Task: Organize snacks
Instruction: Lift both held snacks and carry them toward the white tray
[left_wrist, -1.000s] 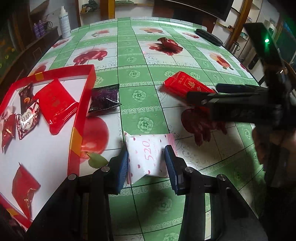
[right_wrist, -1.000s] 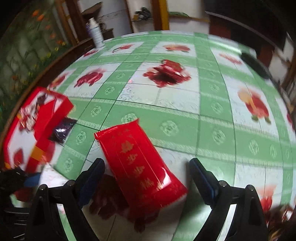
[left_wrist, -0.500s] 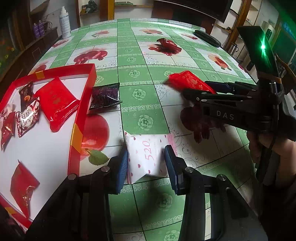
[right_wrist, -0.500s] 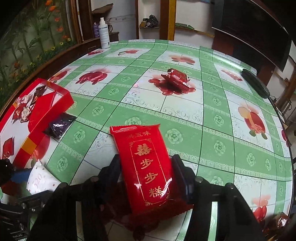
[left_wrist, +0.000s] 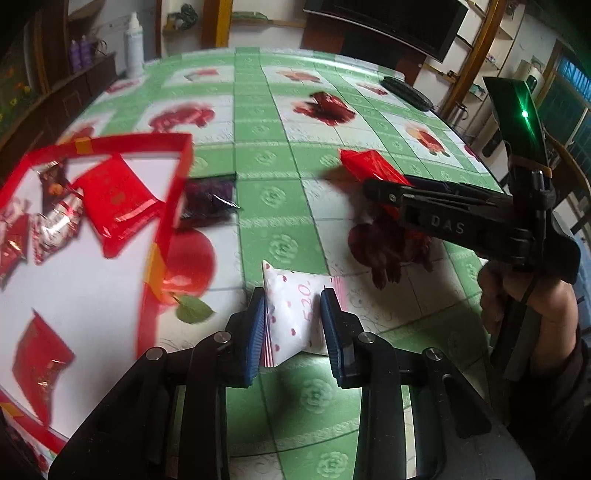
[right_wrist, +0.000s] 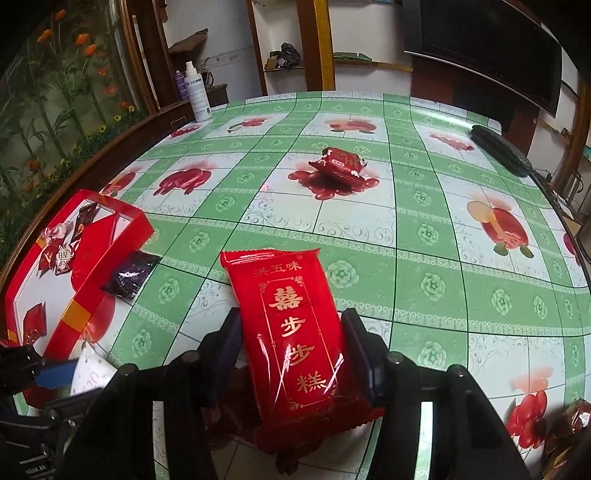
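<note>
**Both grippers closed on snack packets above the table**

1. Tray. At my far left sits the shallow red cardboard tray with a white floor (left_wrist: 173, 206). It rests on the green-and-white checked tablecloth with printed red fruit (left_wrist: 280, 199). Inside it lie a flat red foil packet (left_wrist: 116, 195), several small red-and-white wrapped candies (left_wrist: 55, 225) and one more small red wrapped candy (left_wrist: 38, 363) nearer to me.

2. Loose packet. Just outside the tray's right wall lies a small dark purple foil packet (left_wrist: 208, 197), flat on the cloth and touching or nearly touching that wall.

3. Left gripper. My left gripper (left_wrist: 293, 326) has its blue-padded fingers (left_wrist: 256, 332) pressed narrow against both sides of a white pillow-shaped packet with pink print reading "520" (left_wrist: 295, 314). The packet is held to the right of the tray.

4. Right gripper. My right gripper (right_wrist: 295, 354) clamps a long red plastic packet with gold Chinese lettering (right_wrist: 295, 332) by its two long edges. The packet points away from me and stands clear of the cloth. In the left wrist view, my right hand (left_wrist: 524, 295) shows on the handle.

5. Far objects. A dark red wrapped snack (right_wrist: 341, 164) lies mid-table. A white spray bottle (right_wrist: 197, 96) stands at the far left edge.
</note>
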